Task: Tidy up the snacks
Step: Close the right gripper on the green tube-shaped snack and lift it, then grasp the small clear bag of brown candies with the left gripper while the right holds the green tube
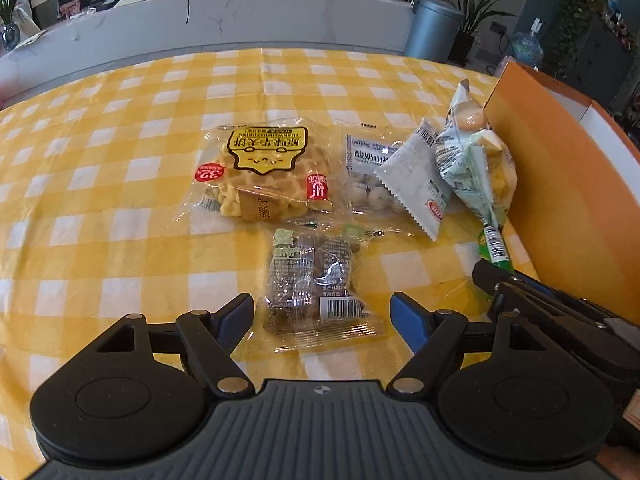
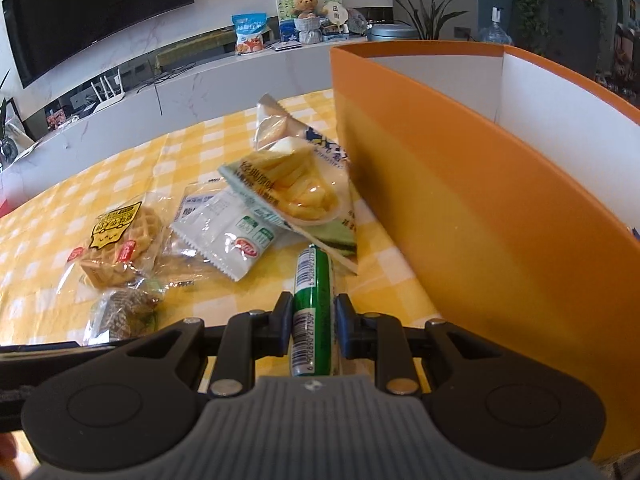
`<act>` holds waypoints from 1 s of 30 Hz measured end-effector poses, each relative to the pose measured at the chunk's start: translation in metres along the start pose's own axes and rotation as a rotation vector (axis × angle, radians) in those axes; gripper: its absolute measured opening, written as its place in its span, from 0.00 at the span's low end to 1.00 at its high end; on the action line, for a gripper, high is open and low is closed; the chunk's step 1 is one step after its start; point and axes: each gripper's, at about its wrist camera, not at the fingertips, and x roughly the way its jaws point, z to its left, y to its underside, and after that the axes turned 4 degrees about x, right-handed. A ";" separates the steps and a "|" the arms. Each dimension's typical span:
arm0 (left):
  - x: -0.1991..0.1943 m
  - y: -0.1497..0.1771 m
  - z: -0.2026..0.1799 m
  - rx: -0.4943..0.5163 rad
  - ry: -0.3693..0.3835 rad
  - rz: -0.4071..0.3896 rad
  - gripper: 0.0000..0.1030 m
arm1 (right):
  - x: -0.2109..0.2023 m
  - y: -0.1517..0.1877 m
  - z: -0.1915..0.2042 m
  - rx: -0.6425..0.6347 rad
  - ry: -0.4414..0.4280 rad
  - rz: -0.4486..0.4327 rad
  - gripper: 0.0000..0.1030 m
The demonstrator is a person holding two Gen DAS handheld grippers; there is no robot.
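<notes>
Snacks lie on the yellow checked cloth (image 1: 100,200) beside the orange box (image 2: 480,200). Right gripper (image 2: 313,320) pinches a green tube (image 2: 314,292) close to the box. Left gripper (image 1: 322,316) has its jaws wide apart around a clear nut packet (image 1: 316,284), farther from the box.

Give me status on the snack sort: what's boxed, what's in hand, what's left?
Boxed: nothing visible; most of the orange box interior is out of view. In hand: right gripper shut on the green sausage stick; left gripper open around the brown snack pack. Left on the cloth: waffle, yogurt-ball pack, white sachet, fries bag.
</notes>
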 end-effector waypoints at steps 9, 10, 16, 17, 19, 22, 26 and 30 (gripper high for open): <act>0.018 -0.007 -0.018 0.096 -0.111 -0.020 0.96 | 0.001 -0.002 -0.005 0.034 -0.020 0.016 0.20; 0.021 -0.011 -0.020 0.098 -0.123 -0.021 0.98 | 0.001 -0.002 -0.006 0.038 -0.018 0.018 0.20; 0.030 -0.020 -0.014 0.027 -0.146 -0.016 1.00 | 0.001 -0.002 -0.007 0.050 -0.037 0.027 0.20; 0.031 -0.019 -0.013 0.021 -0.148 -0.022 1.00 | 0.001 -0.002 -0.007 0.047 -0.039 0.029 0.20; 0.032 -0.018 -0.010 0.025 -0.150 -0.037 1.00 | 0.002 -0.002 -0.007 0.048 -0.043 0.033 0.20; 0.029 -0.013 -0.009 0.030 -0.143 -0.055 1.00 | 0.002 -0.002 -0.007 0.053 -0.043 0.035 0.20; 0.020 -0.005 -0.010 0.033 -0.134 -0.069 0.80 | 0.002 -0.002 -0.006 0.045 -0.040 0.033 0.20; 0.014 -0.002 -0.011 0.037 -0.131 -0.060 0.58 | 0.002 -0.002 -0.005 0.039 -0.036 0.031 0.20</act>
